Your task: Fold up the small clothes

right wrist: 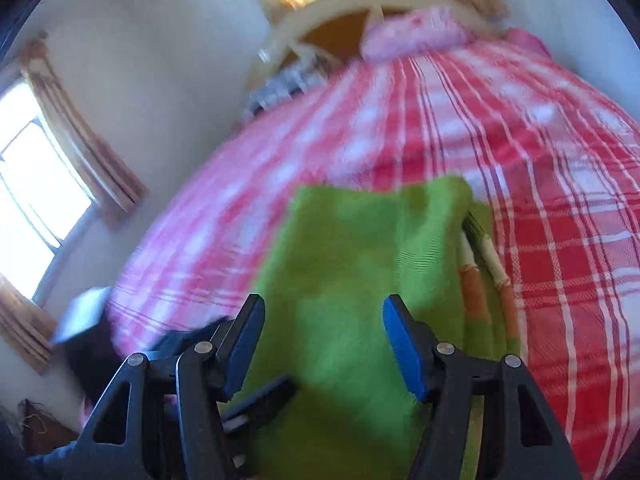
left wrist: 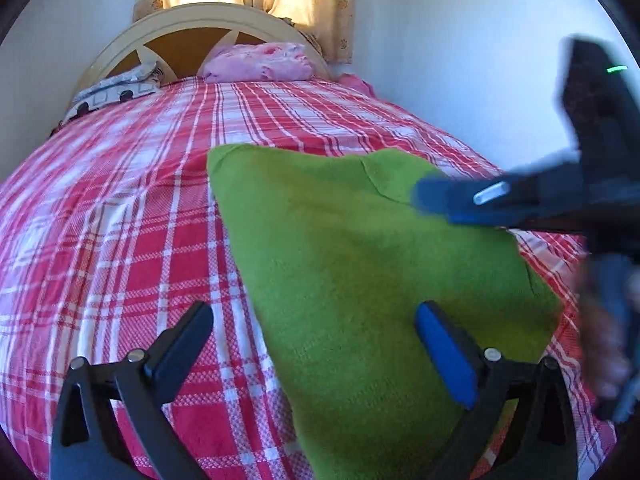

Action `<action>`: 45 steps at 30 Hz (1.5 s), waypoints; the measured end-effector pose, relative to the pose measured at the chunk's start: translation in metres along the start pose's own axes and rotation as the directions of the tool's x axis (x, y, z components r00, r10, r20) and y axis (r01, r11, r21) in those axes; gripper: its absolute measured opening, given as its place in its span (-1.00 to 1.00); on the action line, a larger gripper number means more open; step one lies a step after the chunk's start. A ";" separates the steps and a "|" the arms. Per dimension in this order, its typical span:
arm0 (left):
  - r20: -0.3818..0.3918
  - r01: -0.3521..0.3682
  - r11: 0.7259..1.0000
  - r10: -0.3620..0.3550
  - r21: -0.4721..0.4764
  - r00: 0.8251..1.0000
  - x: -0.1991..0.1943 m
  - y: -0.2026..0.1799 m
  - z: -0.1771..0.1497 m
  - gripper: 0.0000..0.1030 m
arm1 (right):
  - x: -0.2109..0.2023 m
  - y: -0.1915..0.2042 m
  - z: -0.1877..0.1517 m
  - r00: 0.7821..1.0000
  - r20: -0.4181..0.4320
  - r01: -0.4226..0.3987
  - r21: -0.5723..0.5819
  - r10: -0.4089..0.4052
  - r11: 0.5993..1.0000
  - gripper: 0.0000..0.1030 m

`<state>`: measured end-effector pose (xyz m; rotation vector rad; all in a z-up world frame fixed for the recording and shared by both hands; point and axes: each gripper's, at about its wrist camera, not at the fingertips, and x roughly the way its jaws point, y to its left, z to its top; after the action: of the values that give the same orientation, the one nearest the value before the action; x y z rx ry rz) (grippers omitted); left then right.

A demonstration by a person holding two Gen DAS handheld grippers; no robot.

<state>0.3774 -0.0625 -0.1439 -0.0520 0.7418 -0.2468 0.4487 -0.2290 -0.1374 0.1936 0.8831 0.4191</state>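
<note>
A red plaid bedspread point(left wrist: 120, 240) fills my view, the green garment point(left wrist: 360, 280) lying flat at five o'clock. My left gripper point(left wrist: 316, 344) gapes wide, holding nothing. My right gripper point(right wrist: 324, 344) is spread too, empty; its view is blurred, and its fingers point(left wrist: 440, 196) smear in the left view.

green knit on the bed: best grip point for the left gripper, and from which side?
Probably the far left corner of the green knit garment. It lies flat on the red plaid bedspread, and that corner and its left edge are exposed over bare plaid. Come in low from the left with the left gripper, open now, one finger sliding under the edge.
</note>
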 end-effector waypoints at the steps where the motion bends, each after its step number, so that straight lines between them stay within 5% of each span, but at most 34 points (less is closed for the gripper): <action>1: -0.001 0.010 1.000 -0.010 -0.013 1.000 -0.001 0.002 -0.001 1.00 | 0.006 -0.009 0.000 0.999 -0.019 0.036 0.018 -0.036 0.999 0.07; 3: -0.006 0.036 0.998 -0.036 -0.054 0.999 0.000 0.010 -0.004 1.00 | 0.006 -0.025 -0.004 1.000 0.000 0.025 0.053 -0.025 0.998 -0.25; 5: -0.020 0.067 0.994 -0.069 -0.083 0.997 0.003 0.014 -0.007 1.00 | 0.002 -0.028 -0.008 1.000 0.001 0.030 0.041 -0.030 0.999 -0.30; 8: -0.047 0.079 0.992 -0.084 -0.097 0.995 0.010 0.014 -0.007 1.00 | -0.007 -0.020 -0.010 0.998 0.014 0.067 0.010 -0.067 0.998 -0.26; 12: -0.051 0.089 0.989 -0.096 -0.120 0.994 0.012 0.018 -0.008 1.00 | -0.034 0.017 -0.012 0.994 0.094 0.072 -0.080 -0.064 0.994 0.14; 15: -0.051 0.093 0.988 -0.100 -0.125 0.994 0.011 0.018 -0.010 1.00 | -0.031 0.047 -0.020 0.995 0.074 0.086 -0.181 -0.074 0.980 0.14; 19: -0.056 0.102 0.985 -0.111 -0.137 0.992 0.012 0.020 -0.010 1.00 | -0.016 0.039 -0.034 0.992 0.023 0.128 -0.197 -0.126 0.972 0.13; 21: -0.067 0.119 0.981 -0.131 -0.151 0.989 0.013 0.020 -0.012 1.00 | -0.011 0.027 -0.044 0.988 0.018 0.154 -0.206 -0.154 0.966 -0.13; 34: -0.090 0.135 0.981 -0.148 -0.136 0.985 0.017 0.016 -0.011 1.00 | -0.020 0.006 -0.057 0.994 0.052 0.104 -0.227 -0.095 0.968 -0.16; 41: -0.089 0.137 0.980 -0.151 -0.141 0.985 0.018 0.019 -0.011 1.00 | -0.037 0.023 -0.022 0.995 0.097 0.052 -0.209 -0.033 0.977 -0.12; 43: -0.088 0.140 0.979 -0.154 -0.144 0.984 0.018 0.020 -0.011 1.00 | -0.020 0.023 -0.008 0.999 0.034 0.019 -0.208 -0.012 0.978 -0.06; 45: -0.085 0.149 0.977 -0.163 -0.154 0.983 0.018 0.023 -0.011 1.00 | 0.009 0.010 -0.002 0.987 -0.044 0.140 -0.209 -0.153 0.968 -0.07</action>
<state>0.3878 -0.0444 -0.1669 -0.2407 0.8537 -0.3462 0.4495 -0.2155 -0.1419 -0.0742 0.9004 0.3765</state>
